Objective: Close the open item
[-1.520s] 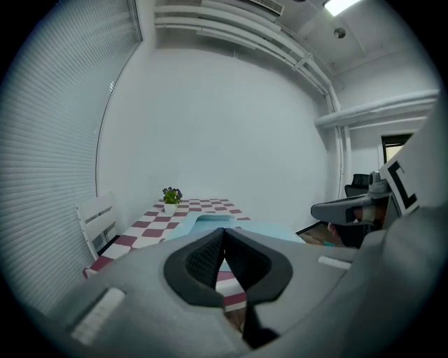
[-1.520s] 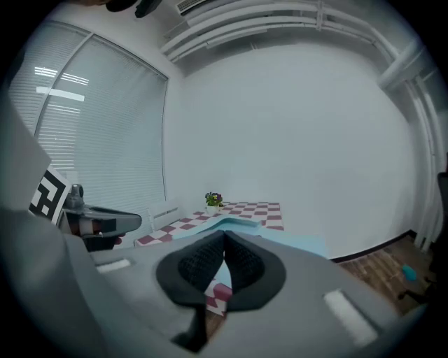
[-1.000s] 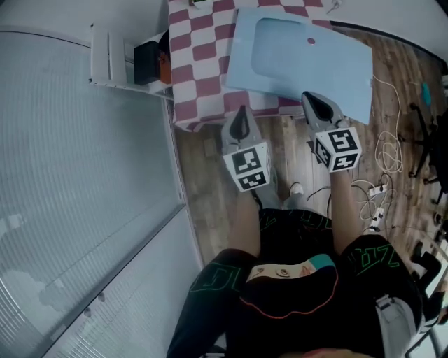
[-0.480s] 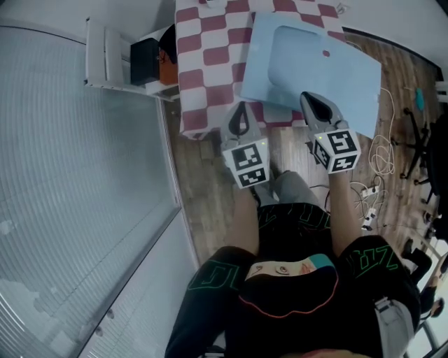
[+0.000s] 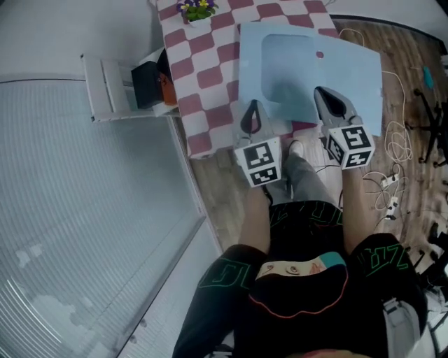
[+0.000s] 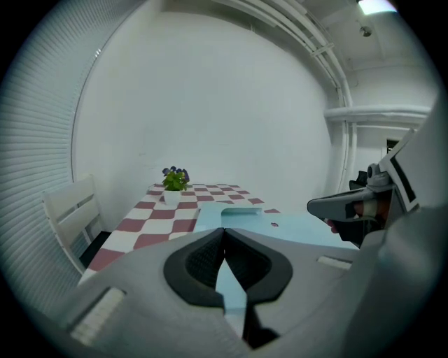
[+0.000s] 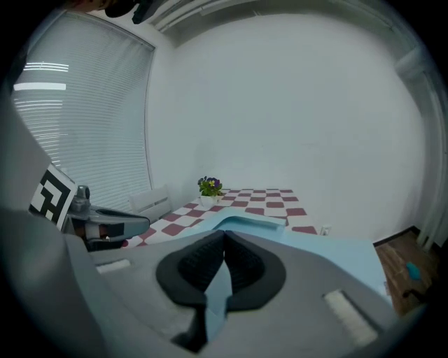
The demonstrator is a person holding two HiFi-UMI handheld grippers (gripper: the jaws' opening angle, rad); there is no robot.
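Note:
A big light-blue flat case (image 5: 350, 70) lies on the red-and-white checked table (image 5: 210, 70) and overhangs its right side. It has a shallow rectangular recess and a small red dot. My left gripper (image 5: 250, 110) is shut and empty, its tip at the table's near edge beside the case's left corner. My right gripper (image 5: 326, 95) is also shut and empty, with its tip over the case's near part. In the left gripper view the pads (image 6: 224, 232) meet in front of the case (image 6: 243, 217). The right gripper view shows closed pads (image 7: 224, 235) above the blue surface (image 7: 316, 244).
A small white pot of purple flowers (image 5: 197, 10) stands at the table's far end. A white chair (image 5: 112, 84) with a black box (image 5: 148, 85) on it is left of the table. Cables (image 5: 395, 140) lie on the wooden floor at right. Window blinds fill the left.
Both grippers have moved forward towards the table. Their tips, which were short of the table edge, now reach the edge and the blue case.

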